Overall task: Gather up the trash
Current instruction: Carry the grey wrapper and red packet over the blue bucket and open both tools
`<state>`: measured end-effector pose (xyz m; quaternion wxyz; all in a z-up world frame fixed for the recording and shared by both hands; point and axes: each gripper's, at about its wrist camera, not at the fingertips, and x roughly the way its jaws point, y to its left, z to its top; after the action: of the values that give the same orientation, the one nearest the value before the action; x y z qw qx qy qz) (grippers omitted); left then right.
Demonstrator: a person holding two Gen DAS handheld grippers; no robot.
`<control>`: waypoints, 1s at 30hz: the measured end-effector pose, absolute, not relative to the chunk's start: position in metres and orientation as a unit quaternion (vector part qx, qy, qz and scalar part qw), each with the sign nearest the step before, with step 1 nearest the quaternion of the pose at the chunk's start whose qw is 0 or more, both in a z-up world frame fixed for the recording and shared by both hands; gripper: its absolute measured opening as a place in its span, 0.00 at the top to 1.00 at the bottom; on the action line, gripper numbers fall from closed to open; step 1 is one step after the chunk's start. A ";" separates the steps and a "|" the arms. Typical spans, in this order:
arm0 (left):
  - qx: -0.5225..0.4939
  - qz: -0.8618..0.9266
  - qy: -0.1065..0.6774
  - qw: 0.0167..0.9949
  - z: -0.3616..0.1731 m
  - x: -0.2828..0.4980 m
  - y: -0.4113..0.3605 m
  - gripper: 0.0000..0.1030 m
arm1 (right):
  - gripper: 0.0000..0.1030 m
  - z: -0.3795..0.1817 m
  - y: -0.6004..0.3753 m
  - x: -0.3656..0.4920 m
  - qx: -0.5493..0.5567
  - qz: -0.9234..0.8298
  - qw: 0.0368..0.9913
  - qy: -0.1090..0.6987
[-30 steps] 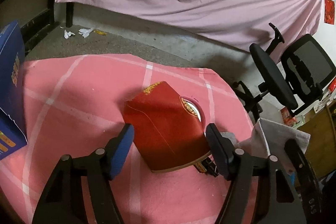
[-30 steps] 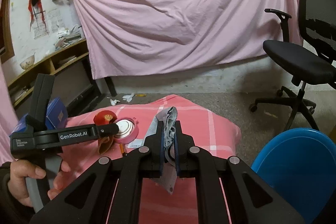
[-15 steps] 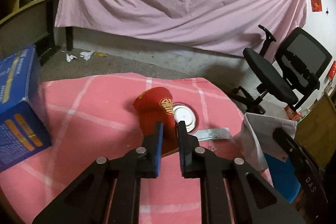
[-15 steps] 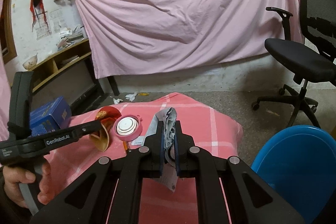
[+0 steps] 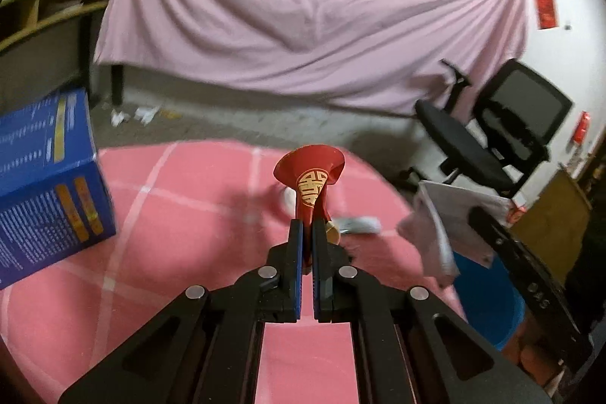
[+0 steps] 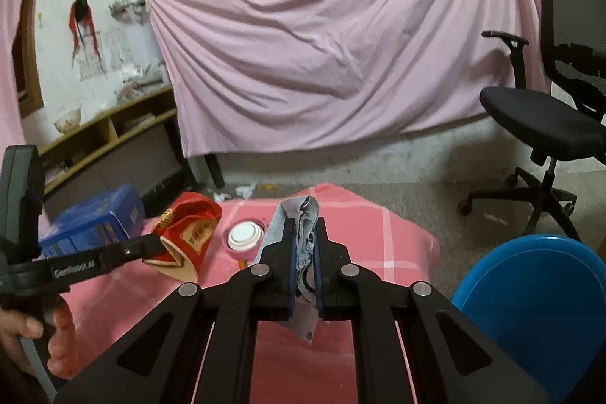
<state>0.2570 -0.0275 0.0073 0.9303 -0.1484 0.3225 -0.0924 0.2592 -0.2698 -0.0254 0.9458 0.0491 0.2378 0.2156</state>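
Pinched flat between the left gripper [image 5: 306,233]'s blue-padded jaws is a crushed red paper cup with a gold emblem [image 5: 312,182]; its flared mouth sticks out past the tips, and in the right wrist view the cup hangs clear above the pink checked tablecloth [image 6: 397,245] — the squeeze has collapsed its wall, so the grip looks firm enough for carrying. The right gripper [image 6: 305,245] has its jaws pressed together on a crumpled grey-white paper scrap [image 6: 306,214], which pokes out both above and below the pads. Both pieces are held off the cloth, probably so they can go in one trip to the round blue plastic bin [image 6: 538,294] standing on the floor just beside the table's right edge. On the cloth remain a small round white-lidded container with a pink rim [image 6: 245,236] and a blurred flat wrapper [image 5: 358,224] — likely next to be gathered. A blue printed cardboard box [image 5: 45,184] sits at the left side of the table, and a black mesh office chair [image 6: 553,124] stands well apart on the floor.
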 end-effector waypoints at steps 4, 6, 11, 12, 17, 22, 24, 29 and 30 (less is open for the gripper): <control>-0.120 -0.112 0.253 0.953 0.039 0.237 -0.050 0.98 | 0.95 -0.006 -0.284 0.237 0.064 0.219 0.959 0.169; -0.103 -0.123 0.217 0.963 0.054 0.227 -0.064 0.98 | 0.95 0.006 -0.297 0.221 0.074 0.214 0.967 0.119; -0.060 -0.157 0.140 0.976 0.086 0.201 -0.102 0.98 | 0.95 0.029 -0.329 0.190 0.092 0.190 0.977 0.025; -0.053 -0.166 0.127 0.976 0.090 0.196 -0.111 0.98 | 0.95 0.032 -0.336 0.185 0.098 0.185 0.978 0.011; -0.025 -0.214 0.075 0.974 0.106 0.176 -0.158 0.98 | 0.95 0.045 -0.369 0.165 0.104 0.145 0.983 -0.034; -0.012 -0.254 0.065 0.965 0.108 0.174 -0.201 0.98 | 0.95 0.047 -0.405 0.144 0.104 0.091 0.989 -0.051; -0.009 -0.269 0.070 0.961 0.105 0.175 -0.218 0.98 | 0.95 0.045 -0.417 0.143 0.110 0.072 0.990 -0.042; -0.013 -0.297 0.105 0.949 0.095 0.189 -0.252 0.98 | 0.95 0.036 -0.446 0.155 0.147 0.032 0.989 -0.003; -0.015 -0.300 0.113 0.947 0.092 0.192 -0.256 0.98 | 0.95 0.034 -0.450 0.158 0.152 0.026 0.988 0.008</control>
<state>0.1916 -0.2558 0.0922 0.9470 -0.0152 0.1130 -0.3002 0.1579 -0.4503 0.0336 0.9879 0.1523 0.0081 0.0265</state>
